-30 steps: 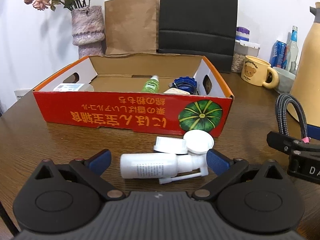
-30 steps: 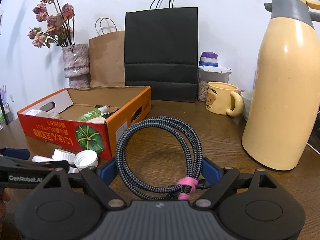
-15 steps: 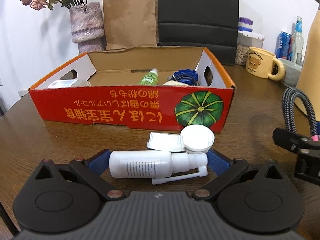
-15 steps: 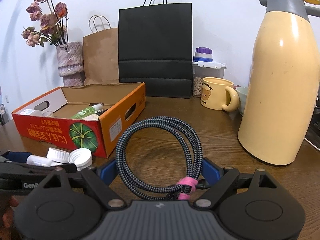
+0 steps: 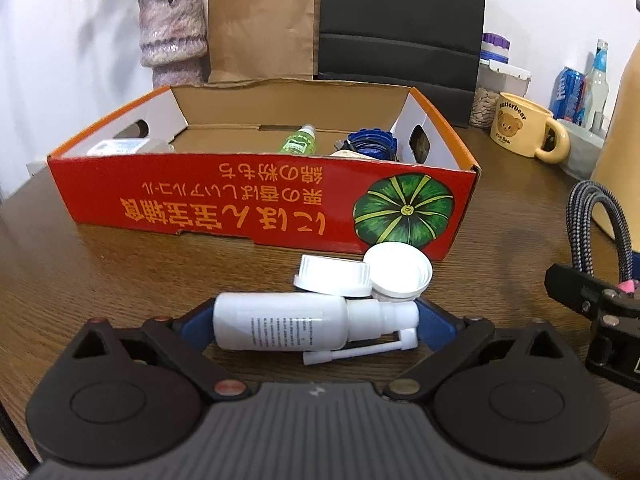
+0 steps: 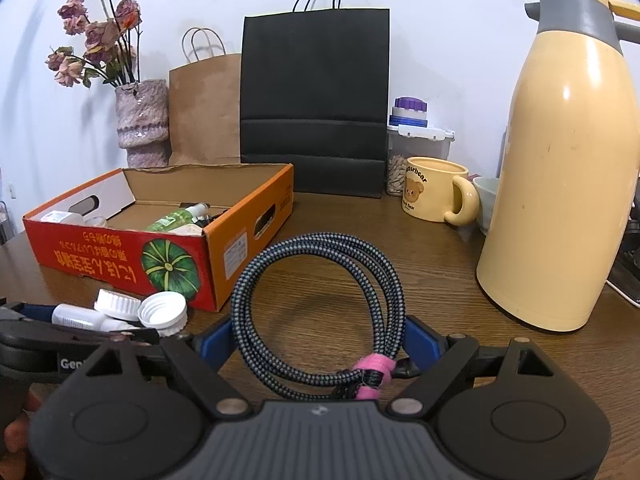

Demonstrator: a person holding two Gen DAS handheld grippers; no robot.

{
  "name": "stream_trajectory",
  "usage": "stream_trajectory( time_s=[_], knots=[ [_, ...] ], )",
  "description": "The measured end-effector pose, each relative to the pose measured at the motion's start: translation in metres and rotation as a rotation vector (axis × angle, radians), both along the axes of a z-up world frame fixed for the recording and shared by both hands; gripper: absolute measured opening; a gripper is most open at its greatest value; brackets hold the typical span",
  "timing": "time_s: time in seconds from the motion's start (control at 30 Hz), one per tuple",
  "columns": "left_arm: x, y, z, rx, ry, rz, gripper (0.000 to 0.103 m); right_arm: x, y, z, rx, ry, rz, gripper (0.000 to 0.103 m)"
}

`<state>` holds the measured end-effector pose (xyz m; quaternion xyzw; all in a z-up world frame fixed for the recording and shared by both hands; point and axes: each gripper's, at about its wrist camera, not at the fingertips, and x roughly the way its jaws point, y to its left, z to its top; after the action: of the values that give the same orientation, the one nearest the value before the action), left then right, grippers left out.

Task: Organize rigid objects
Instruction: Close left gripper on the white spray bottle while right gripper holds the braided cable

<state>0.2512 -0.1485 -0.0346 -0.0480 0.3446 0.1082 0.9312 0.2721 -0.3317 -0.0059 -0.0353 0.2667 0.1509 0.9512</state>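
Note:
A white spray bottle (image 5: pixel 280 326) lies on its side on the wooden table, crosswise between the blue pads of my left gripper (image 5: pixel 316 316). Its ends sit right at the pads, and the jaws stand open around it. Two white caps (image 5: pixel 336 276) (image 5: pixel 400 268) rest just beyond it, against the red cardboard box (image 5: pixel 240 200). The box holds a green bottle (image 5: pixel 298 142), a blue ring (image 5: pixel 372 140) and a few other small items. My right gripper (image 6: pixel 318 336) is shut on a coiled braided cable (image 6: pixel 376 280) with a pink tie, and the coil stands up out of the grip.
A tall cream thermos (image 6: pixel 560 160) stands at the right and a yellow bear mug (image 6: pixel 432 192) behind it. A black bag (image 6: pixel 316 100), a brown paper bag (image 6: pixel 204 108), a vase of flowers (image 6: pixel 142 120) and a lidded jar (image 6: pixel 416 148) line the wall.
My left gripper has moved forward until the spray bottle lies between its fingers, with no visible change in the gap between the jaws. The right gripper keeps its hold on the cable.

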Motion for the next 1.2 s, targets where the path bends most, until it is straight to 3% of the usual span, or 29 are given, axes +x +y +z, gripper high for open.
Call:
stream_trajectory(
  time_s=[0.4,0.97,1.2],
  knots=[
    [-0.01,0.011,0.003,-0.038,-0.013,-0.036,0.099,-0.009,0.001,0.002,0.017,-0.017,-0.02,0.087],
    [-0.054,0.03,0.013,0.017,-0.07,-0.132,0.099,-0.035,0.015,0.005,0.025,-0.033,-0.004,0.087],
    [-0.073,0.056,0.019,0.03,-0.113,-0.119,0.099,-0.048,0.028,0.004,0.027,-0.035,0.018,0.087]
  ],
)
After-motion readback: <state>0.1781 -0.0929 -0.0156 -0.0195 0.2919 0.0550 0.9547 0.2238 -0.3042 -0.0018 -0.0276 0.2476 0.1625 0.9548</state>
